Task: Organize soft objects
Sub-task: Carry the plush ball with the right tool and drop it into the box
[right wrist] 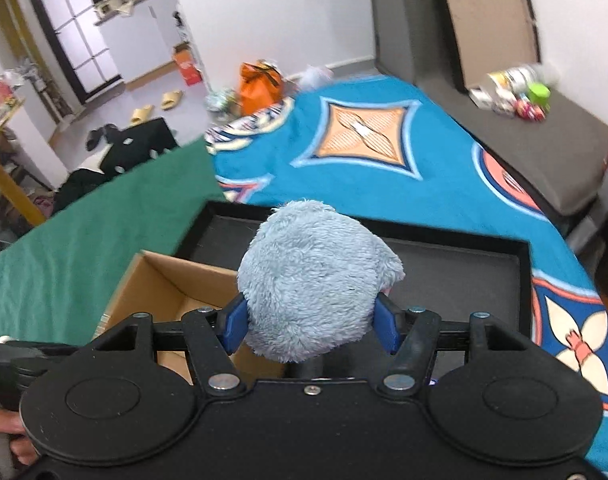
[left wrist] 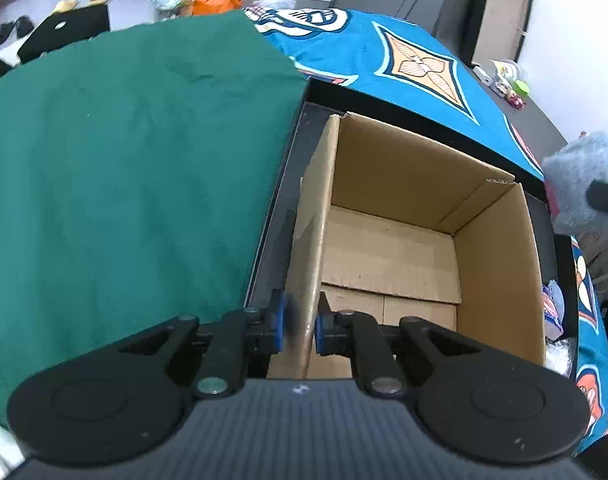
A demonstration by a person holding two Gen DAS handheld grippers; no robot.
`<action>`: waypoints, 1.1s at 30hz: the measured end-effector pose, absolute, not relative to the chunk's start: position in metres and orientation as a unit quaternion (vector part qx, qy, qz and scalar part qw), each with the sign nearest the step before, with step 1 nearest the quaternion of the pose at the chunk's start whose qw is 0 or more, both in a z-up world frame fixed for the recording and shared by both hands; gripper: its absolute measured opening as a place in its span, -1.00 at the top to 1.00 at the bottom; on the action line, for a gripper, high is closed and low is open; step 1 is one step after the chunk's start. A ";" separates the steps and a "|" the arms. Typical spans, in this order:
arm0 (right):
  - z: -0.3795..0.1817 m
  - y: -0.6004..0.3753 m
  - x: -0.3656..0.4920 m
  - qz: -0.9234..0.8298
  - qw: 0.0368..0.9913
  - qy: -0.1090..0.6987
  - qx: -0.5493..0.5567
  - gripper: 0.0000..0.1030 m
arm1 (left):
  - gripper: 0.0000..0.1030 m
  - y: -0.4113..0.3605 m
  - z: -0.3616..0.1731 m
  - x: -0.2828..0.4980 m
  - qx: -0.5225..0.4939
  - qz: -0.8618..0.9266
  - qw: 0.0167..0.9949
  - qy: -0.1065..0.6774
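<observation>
Left gripper (left wrist: 299,326) pinches box flap (left wrist: 314,240); right gripper (right wrist: 310,326) squeezes plush (right wrist: 316,276).

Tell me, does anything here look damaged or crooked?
Yes: the cardboard box has a left flap that bows and looks scuffed where the left hand-held gripper pinches it. Its far corner edge is ragged.
</observation>
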State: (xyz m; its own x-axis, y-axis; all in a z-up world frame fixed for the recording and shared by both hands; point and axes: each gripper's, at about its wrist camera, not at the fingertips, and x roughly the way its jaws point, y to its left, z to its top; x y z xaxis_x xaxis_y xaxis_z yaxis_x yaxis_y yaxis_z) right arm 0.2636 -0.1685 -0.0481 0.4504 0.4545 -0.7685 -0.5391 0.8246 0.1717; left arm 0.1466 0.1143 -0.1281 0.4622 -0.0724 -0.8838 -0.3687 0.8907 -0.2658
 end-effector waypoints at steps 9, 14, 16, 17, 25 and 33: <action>-0.033 -0.126 0.233 0.369 0.831 0.412 -0.064 -0.18 | 0.70 0.113 -0.127 0.140 -0.235 0.099 0.822 0.510; -0.045 -0.105 0.228 0.387 0.816 0.425 -0.068 -0.19 | 0.70 0.116 -0.127 0.141 -0.249 0.106 0.815 0.512; -0.052 -0.101 0.229 0.388 0.812 0.432 -0.064 -0.19 | 0.70 0.115 -0.127 0.142 -0.247 0.106 0.815 0.513; -0.053 -0.100 0.228 0.388 0.809 0.437 -0.060 -0.19 | 0.70 0.115 -0.127 0.142 -0.246 0.107 0.815 0.514; -0.064 -0.090 0.224 0.401 0.793 0.457 -0.040 -0.21 | 0.70 0.117 -0.127 0.143 -0.253 0.113 0.810 0.516; -0.071 -0.089 0.228 0.400 0.791 0.463 -0.013 -0.50 | 0.68 0.118 -0.127 0.140 -0.259 0.119 0.810 0.513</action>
State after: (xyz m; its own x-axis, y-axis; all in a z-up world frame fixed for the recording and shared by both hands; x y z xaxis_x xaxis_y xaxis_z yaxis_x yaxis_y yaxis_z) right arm 0.2283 -0.0890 -0.0710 0.2507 0.6203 -0.7432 -0.6452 0.6794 0.3495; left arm 0.1402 0.1176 -0.1265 0.4453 -0.0729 -0.8924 -0.4593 0.8369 -0.2976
